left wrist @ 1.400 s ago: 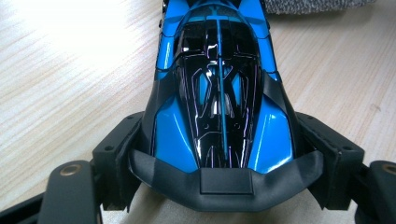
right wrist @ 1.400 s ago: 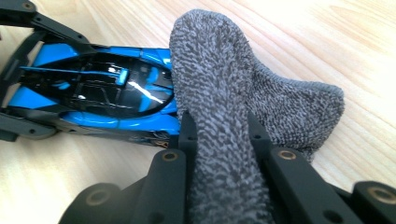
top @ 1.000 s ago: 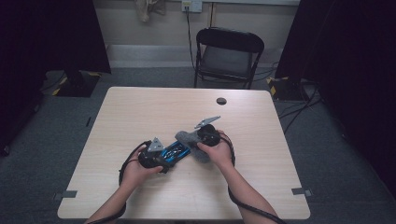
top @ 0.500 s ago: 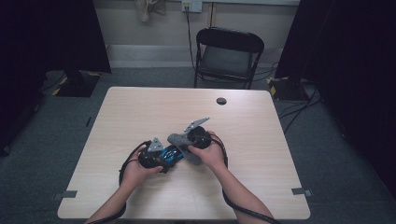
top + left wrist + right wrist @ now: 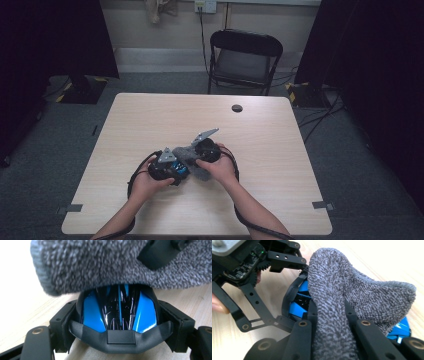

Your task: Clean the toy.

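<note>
Grey cloth (image 5: 352, 302): terry weave, pinched in a fold by the right gripper (image 5: 332, 325); draped over the blue-and-black object, free end lying on the wood past it.
Blue-and-black object (image 5: 117, 312): glossy, looked like a small toy car body, black bumper-like edge facing the left gripper's camera; sat low on the table, near the middle and a bit toward the person's edge, under the cloth.
Left gripper (image 5: 117, 340): jaws spread wide around the object and pressing on both of its sides; object clamped, resting on or just above the wood, could not tell which.
Right gripper: jaws pressed nearly together with only the cloth between them; seen in the left gripper view as a black jaw lying on the cloth at top right.
Relation: both grippers touching or nearly so in the high view, right one (image 5: 202, 150) just beyond and beside the left (image 5: 167, 170), cloth bridging them.
Hands: left hand (image 5: 145, 182) and right hand (image 5: 220, 167) each wrapped round a gripper body, forearms entering from the bottom edge.
Table (image 5: 280, 150): light wood top, small dark round thing (image 5: 237, 108) near the far edge, well apart from the work.
Chair (image 5: 245, 60): black folding type, behind the far edge.
</note>
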The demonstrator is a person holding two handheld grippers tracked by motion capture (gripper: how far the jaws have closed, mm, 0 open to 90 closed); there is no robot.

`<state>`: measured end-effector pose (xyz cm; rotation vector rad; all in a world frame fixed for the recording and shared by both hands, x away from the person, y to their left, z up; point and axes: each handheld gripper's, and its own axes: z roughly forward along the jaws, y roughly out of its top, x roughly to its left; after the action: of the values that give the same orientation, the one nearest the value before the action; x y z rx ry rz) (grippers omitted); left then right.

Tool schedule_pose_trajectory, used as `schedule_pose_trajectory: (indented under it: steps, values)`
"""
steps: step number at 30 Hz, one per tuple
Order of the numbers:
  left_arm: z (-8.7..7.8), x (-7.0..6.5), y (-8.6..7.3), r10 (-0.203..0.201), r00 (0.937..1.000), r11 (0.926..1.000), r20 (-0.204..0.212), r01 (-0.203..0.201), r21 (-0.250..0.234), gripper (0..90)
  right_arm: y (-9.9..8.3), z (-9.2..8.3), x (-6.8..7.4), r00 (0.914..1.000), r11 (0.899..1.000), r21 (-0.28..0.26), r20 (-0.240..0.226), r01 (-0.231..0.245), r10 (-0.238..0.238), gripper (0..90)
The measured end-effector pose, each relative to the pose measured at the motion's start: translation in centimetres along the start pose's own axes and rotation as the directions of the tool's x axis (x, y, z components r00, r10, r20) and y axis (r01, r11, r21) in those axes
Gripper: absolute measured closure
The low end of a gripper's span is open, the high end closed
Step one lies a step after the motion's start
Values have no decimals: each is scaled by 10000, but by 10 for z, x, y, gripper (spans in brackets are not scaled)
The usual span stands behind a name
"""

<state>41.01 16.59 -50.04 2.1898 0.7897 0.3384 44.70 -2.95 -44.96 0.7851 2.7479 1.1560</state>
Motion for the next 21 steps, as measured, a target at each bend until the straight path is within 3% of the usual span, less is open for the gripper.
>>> schedule_pose_trajectory:
  steps: [13,21]
  values:
    - [0,0,0,1,10000,10000,5,-1,-1,243,6,10,15,9975,9983,197,-457,539,-530,755]
    - [0,0,0,-1,10000,10000,2,1,0,242,3,8,14,9961,9987,98,-738,499,-490,746]
